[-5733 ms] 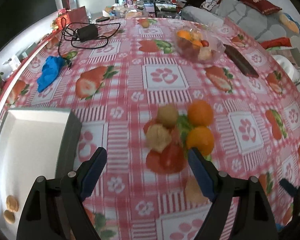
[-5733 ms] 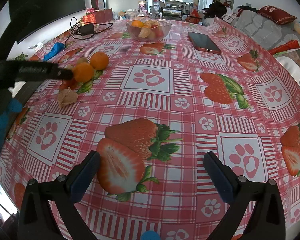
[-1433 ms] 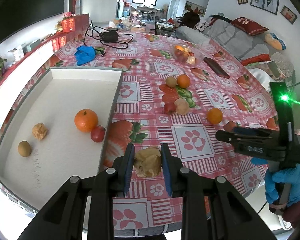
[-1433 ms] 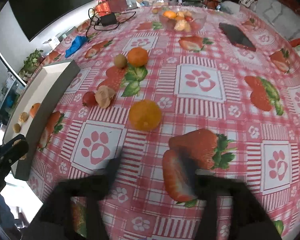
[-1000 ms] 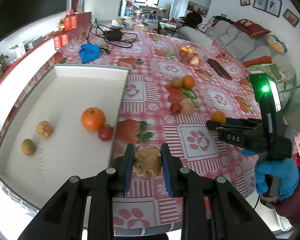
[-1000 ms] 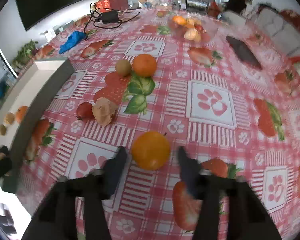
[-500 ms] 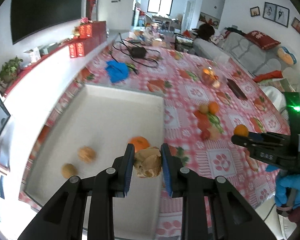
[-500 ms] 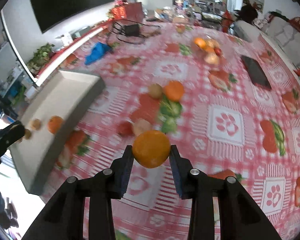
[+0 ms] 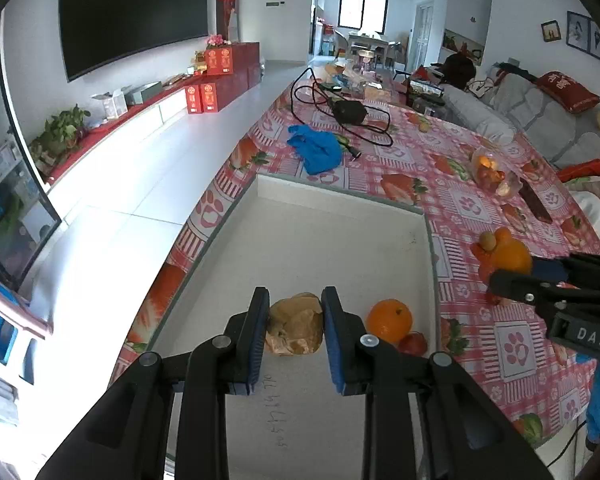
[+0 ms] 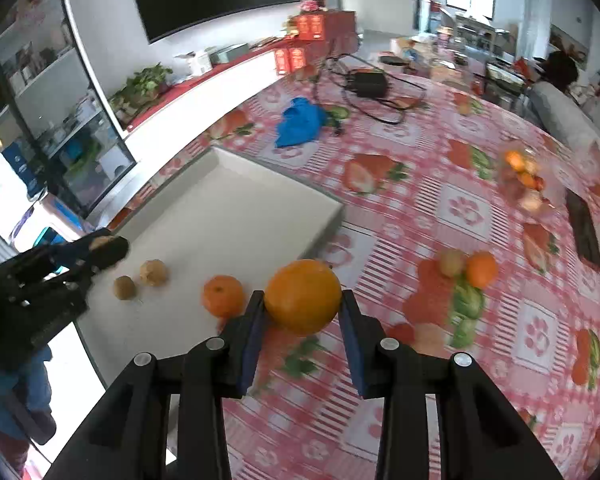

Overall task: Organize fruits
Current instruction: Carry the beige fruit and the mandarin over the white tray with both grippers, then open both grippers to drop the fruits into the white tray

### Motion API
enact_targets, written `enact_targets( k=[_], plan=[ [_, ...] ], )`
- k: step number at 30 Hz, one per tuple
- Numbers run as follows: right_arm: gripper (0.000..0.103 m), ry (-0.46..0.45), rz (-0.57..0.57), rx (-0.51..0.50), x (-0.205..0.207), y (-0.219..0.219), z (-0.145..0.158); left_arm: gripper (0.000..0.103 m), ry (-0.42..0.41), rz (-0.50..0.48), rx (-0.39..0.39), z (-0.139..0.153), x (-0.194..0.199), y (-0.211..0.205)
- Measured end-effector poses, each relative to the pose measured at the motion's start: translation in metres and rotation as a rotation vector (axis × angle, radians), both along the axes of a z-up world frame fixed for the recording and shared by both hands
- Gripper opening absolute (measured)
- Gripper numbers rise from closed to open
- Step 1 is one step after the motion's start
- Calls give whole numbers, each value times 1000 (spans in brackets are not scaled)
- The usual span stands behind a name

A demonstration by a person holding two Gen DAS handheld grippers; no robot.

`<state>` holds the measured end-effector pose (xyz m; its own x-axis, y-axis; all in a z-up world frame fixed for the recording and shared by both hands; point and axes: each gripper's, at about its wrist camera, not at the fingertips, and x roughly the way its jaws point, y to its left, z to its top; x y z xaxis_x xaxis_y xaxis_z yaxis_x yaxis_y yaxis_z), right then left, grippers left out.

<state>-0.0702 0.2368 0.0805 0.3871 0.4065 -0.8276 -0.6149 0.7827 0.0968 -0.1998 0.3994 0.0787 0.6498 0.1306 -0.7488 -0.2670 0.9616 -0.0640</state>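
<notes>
The left gripper (image 9: pixel 295 330) clamps a crumpled tan fruit (image 9: pixel 296 330) over the shallow white tray (image 9: pixel 340 196), ready to drop it in. At three o'clock, the right gripper (image 10: pixel 303 312) clasps a round orange (image 10: pixel 303 297) above the strawberry-patterned counter (image 10: pixel 464 204), tray-bound.

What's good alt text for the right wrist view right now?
The right gripper is shut on an orange, held above a table with a pink strawberry-print cloth. To the left, a white tray holds another orange and two small brownish fruits; the left gripper reaches over its edge.
</notes>
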Motion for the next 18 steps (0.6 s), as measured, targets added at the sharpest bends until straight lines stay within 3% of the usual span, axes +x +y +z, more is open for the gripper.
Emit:
enact_targets(
  k=[10, 18],
  plan=[
    [38, 27, 69, -16, 9, 56, -16, 29, 14, -21, -5, -18, 20, 0],
    [38, 59, 84, -28, 17, 76, -32, 29, 41, -15, -7, -30, 29, 9]
  ],
)
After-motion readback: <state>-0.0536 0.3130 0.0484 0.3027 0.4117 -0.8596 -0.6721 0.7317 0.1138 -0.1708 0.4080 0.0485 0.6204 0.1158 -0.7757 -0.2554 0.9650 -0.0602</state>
